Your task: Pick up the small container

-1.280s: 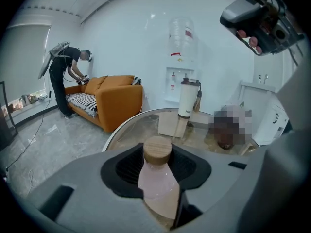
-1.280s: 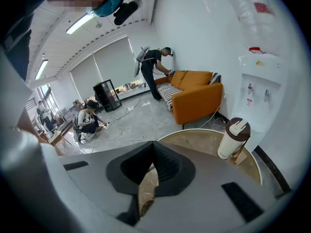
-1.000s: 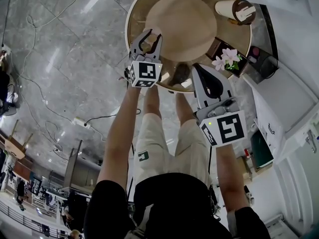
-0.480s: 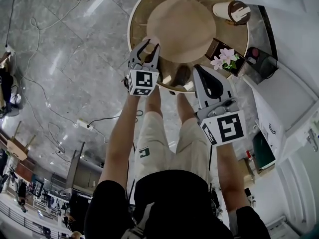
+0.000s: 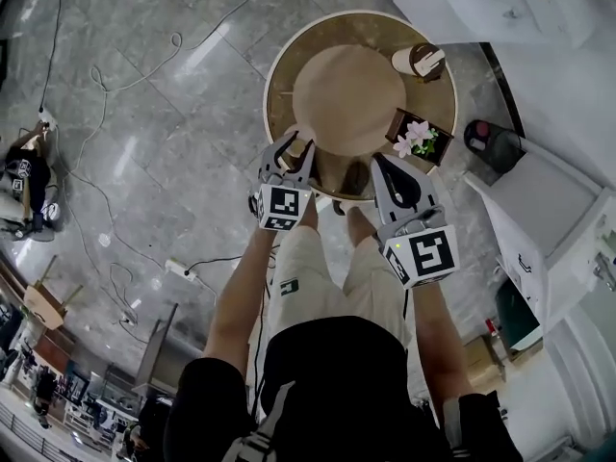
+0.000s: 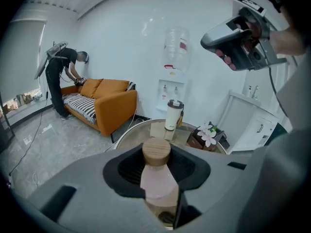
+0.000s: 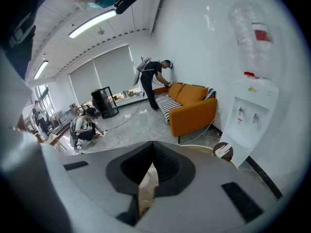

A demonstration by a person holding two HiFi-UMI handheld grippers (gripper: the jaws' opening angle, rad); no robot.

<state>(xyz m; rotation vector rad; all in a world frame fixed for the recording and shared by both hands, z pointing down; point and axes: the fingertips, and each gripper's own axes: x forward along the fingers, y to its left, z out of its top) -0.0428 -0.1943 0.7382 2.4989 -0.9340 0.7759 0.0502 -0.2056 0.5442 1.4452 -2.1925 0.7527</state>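
one left tool (image 5: pixel 291 154) grips small container (image 6: pixel 156 177)

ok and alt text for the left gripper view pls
The left claw is clamped on a small pale pink bottle with a round wooden lid. Beyond it stand a round wooden table bearing a tall cream tumbler, an orange sofa and a white water dispenser.

The left gripper (image 6: pixel 158 173) squeezes a small pink container (image 6: pixel 156 155) with a wooden lid, in front of the round table (image 6: pixel 132 133). On the table stand a tall cup (image 6: pixel 174 116) and a box of flowers (image 6: pixel 206 136). Left of the table is an orange sofa (image 6: pixel 106 104), where a person (image 6: pixel 64 77) bends over
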